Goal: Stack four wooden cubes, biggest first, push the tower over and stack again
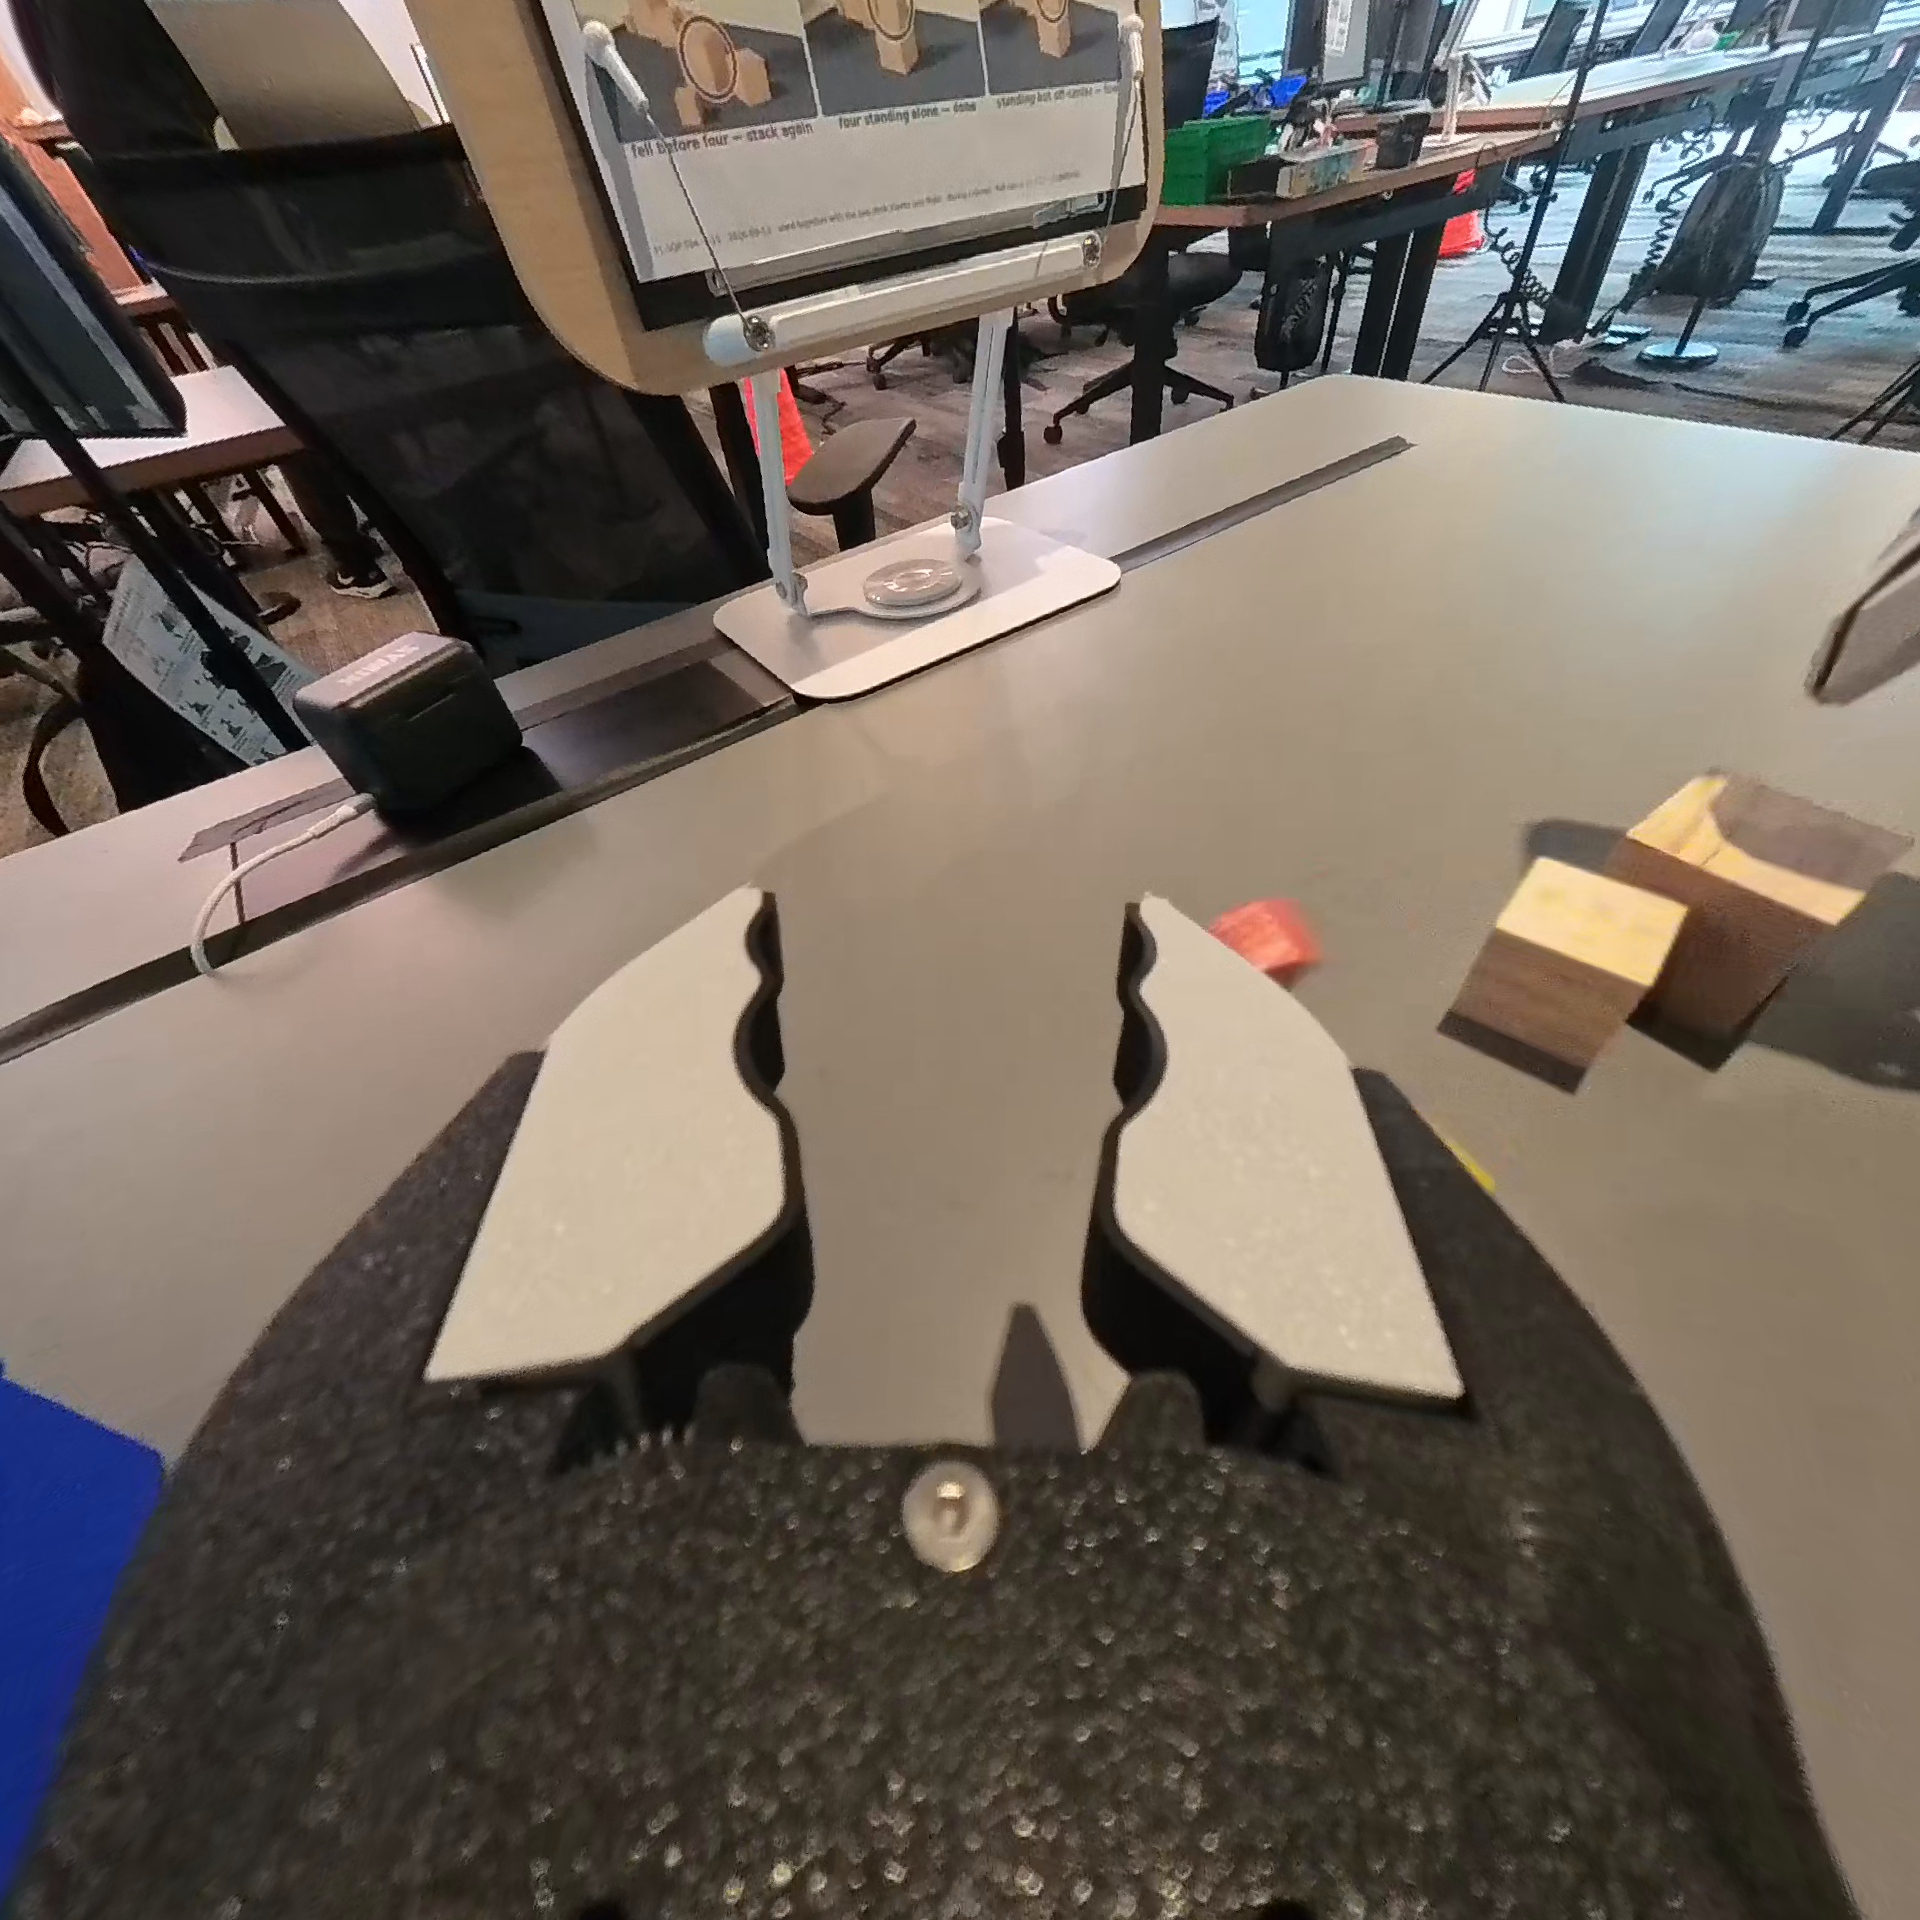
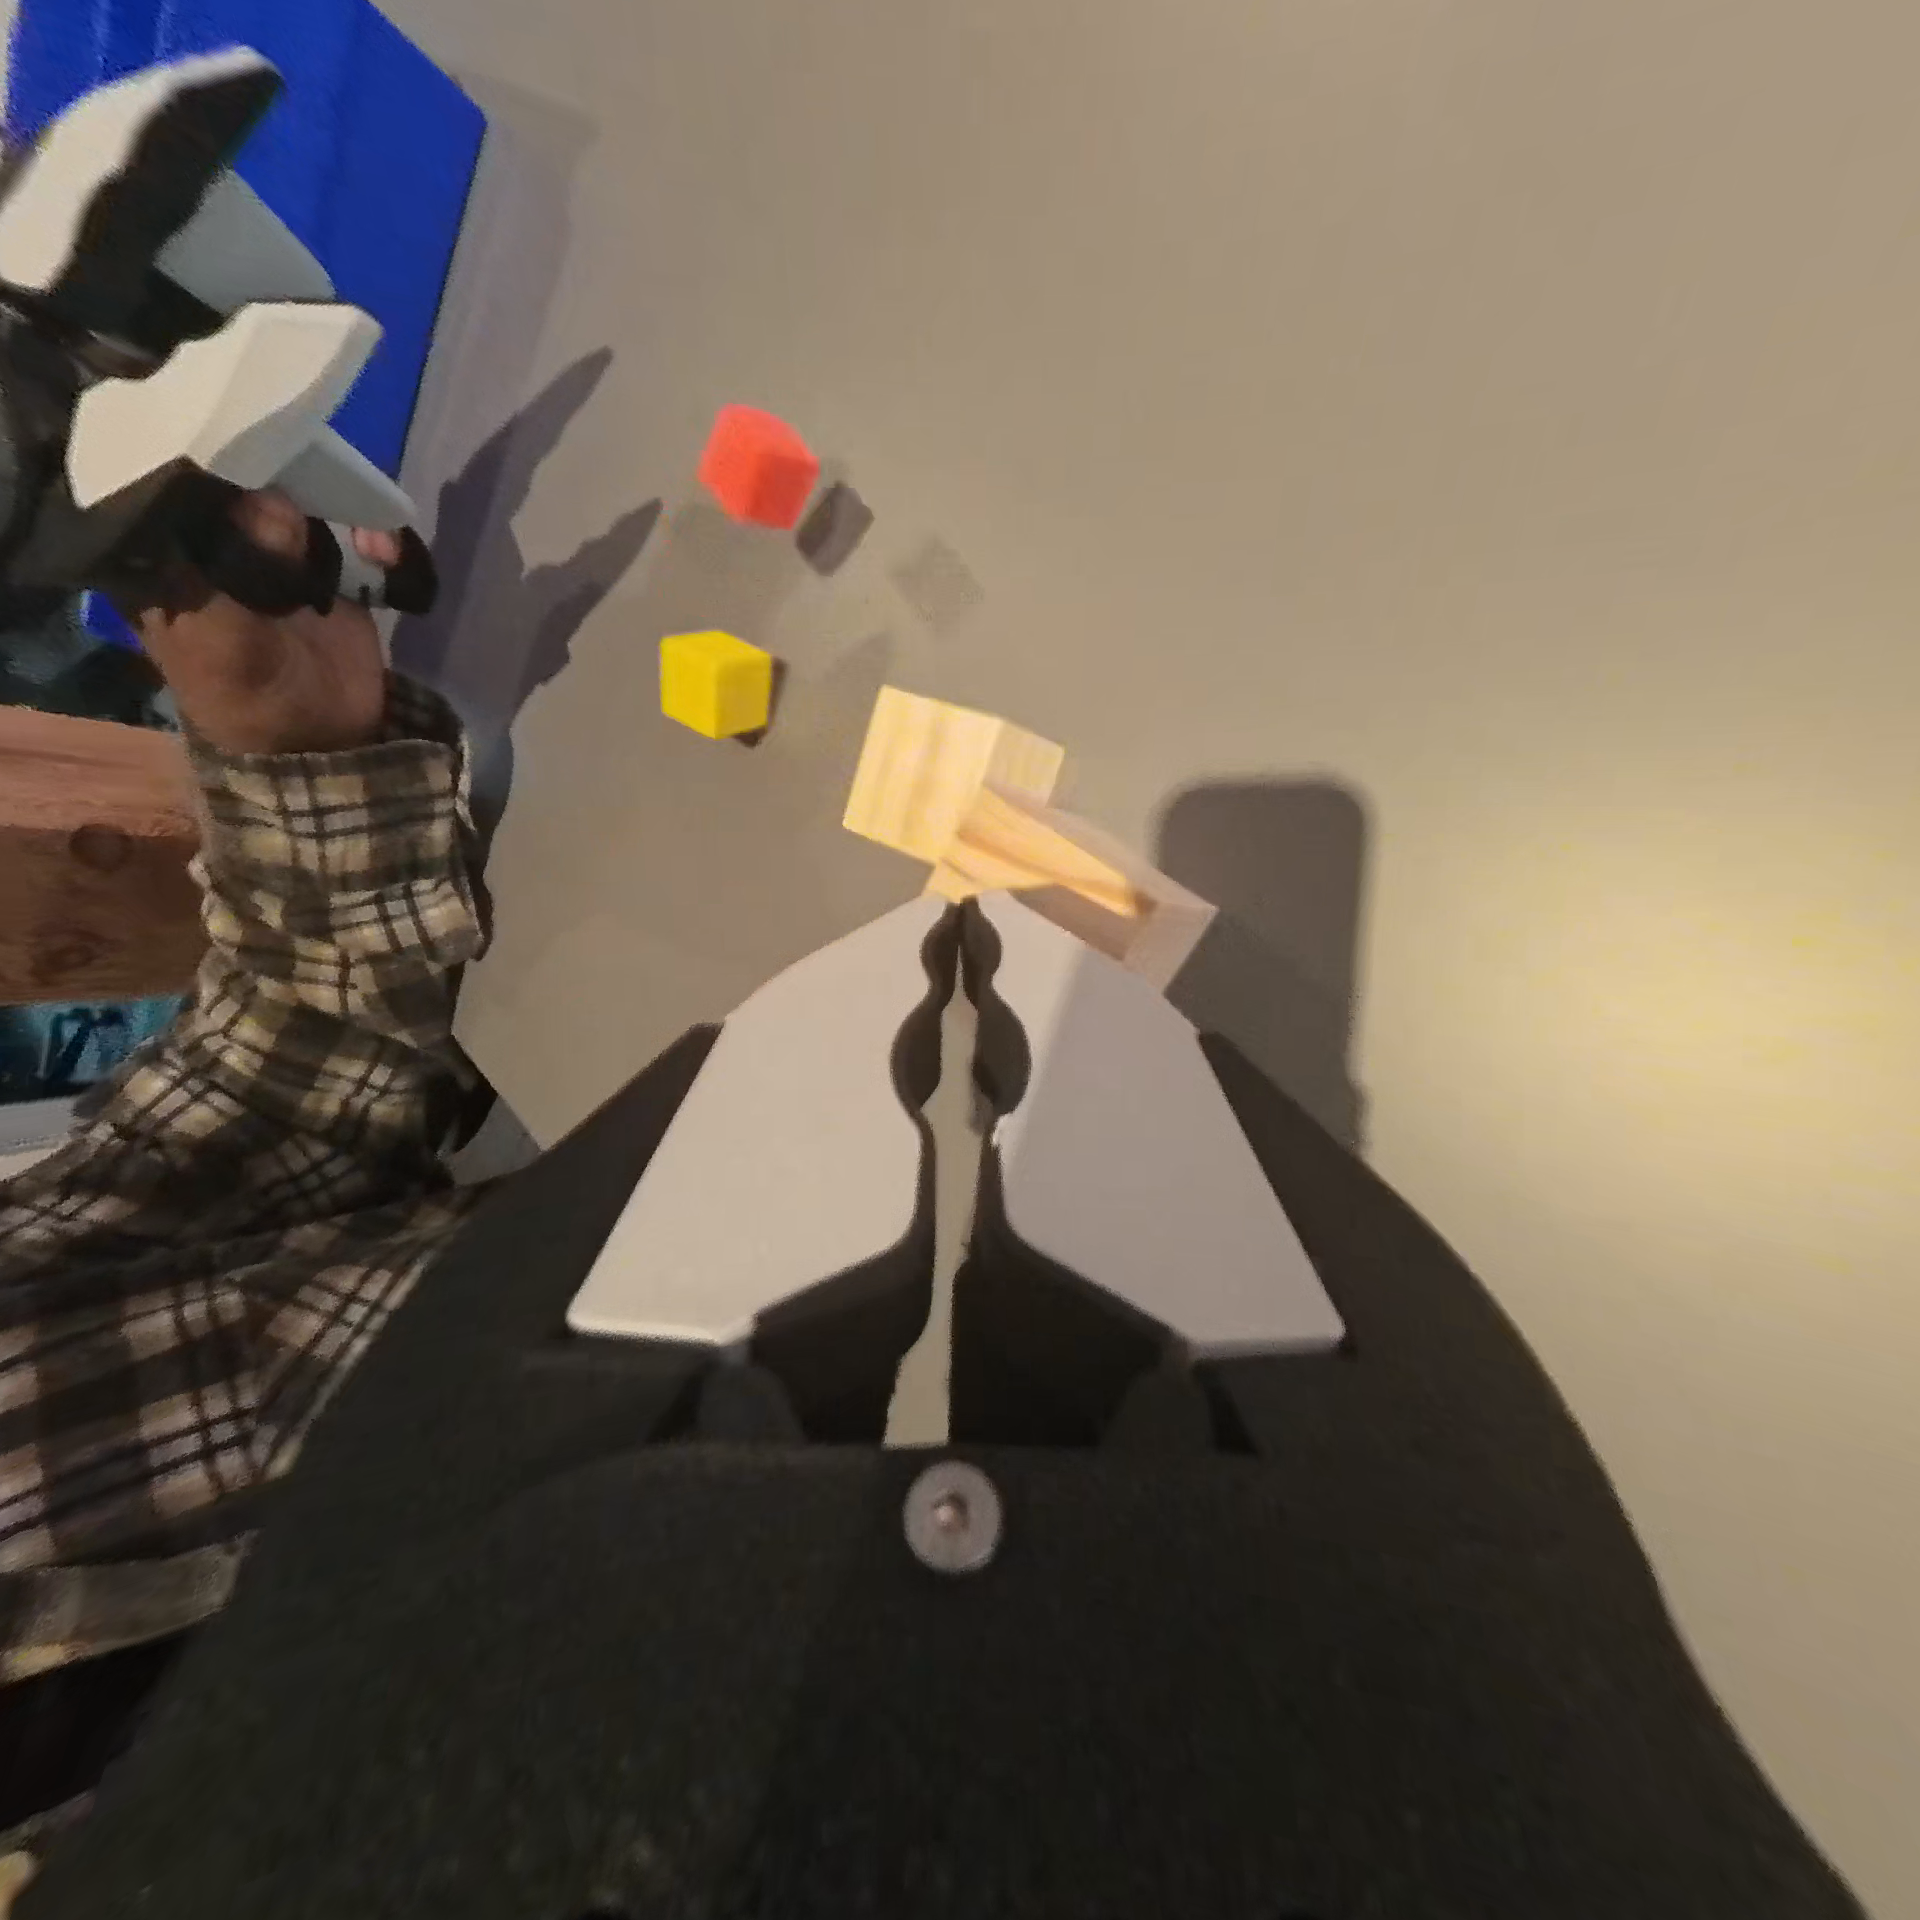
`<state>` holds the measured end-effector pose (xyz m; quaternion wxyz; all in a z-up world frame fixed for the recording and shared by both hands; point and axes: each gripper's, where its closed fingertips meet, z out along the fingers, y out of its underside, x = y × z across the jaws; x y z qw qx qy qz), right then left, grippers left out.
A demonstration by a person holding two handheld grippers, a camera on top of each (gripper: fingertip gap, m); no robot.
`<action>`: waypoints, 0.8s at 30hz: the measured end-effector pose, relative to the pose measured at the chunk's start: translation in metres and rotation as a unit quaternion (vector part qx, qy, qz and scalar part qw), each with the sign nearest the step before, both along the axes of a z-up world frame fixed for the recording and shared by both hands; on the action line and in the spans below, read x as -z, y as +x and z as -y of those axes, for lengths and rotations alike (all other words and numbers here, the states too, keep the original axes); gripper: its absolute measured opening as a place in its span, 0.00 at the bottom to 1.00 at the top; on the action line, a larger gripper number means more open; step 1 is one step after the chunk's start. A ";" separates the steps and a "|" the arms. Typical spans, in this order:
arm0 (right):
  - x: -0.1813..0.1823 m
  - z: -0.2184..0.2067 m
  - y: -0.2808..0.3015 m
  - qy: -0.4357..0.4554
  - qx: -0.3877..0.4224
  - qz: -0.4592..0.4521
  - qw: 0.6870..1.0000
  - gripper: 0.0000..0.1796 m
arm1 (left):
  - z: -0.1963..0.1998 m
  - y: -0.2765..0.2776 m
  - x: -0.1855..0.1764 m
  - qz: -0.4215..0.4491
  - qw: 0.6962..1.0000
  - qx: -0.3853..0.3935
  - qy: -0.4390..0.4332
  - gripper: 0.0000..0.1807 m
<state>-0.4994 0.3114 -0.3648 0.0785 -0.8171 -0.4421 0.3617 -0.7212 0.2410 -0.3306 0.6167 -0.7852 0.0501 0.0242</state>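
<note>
Two wooden cubes lie together on the grey table (image 1: 1351, 644). In the left wrist view the smaller cube (image 1: 1569, 971) lies tilted against the bigger one (image 1: 1756, 914), at the right. In the right wrist view both are blurred: the lighter cube (image 2: 951, 774) and the other cube (image 2: 1101, 883) sit just past my right gripper (image 2: 961, 916), which is shut, holds nothing, and has its tips at their near edge. My left gripper (image 1: 951, 914) is open and empty over bare table, left of the cubes. It also shows in the right wrist view (image 2: 208, 301).
A small red cube (image 2: 753, 462) and a small yellow cube (image 2: 715, 681) lie left of the wooden ones. A blue sheet (image 2: 312, 208) lies at the left. A document stand (image 1: 914, 613) and a dark box (image 1: 410, 722) stand at the table's far edge. The grippers' ends are close to 25 cm from one another.
</note>
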 end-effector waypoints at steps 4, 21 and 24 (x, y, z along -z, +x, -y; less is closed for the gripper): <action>-0.018 -0.015 0.015 0.029 0.009 -0.078 0.996 0.00 | -0.002 0.005 0.001 -0.004 1.000 0.015 0.003 0.34; -0.030 -0.008 0.069 0.304 -0.097 -0.303 0.898 0.45 | -0.003 0.037 -0.006 -0.015 0.993 0.106 0.043 0.37; -0.030 -0.014 0.070 0.311 -0.101 -0.329 0.886 0.51 | -0.005 0.063 0.007 -0.015 0.986 0.165 -0.009 0.37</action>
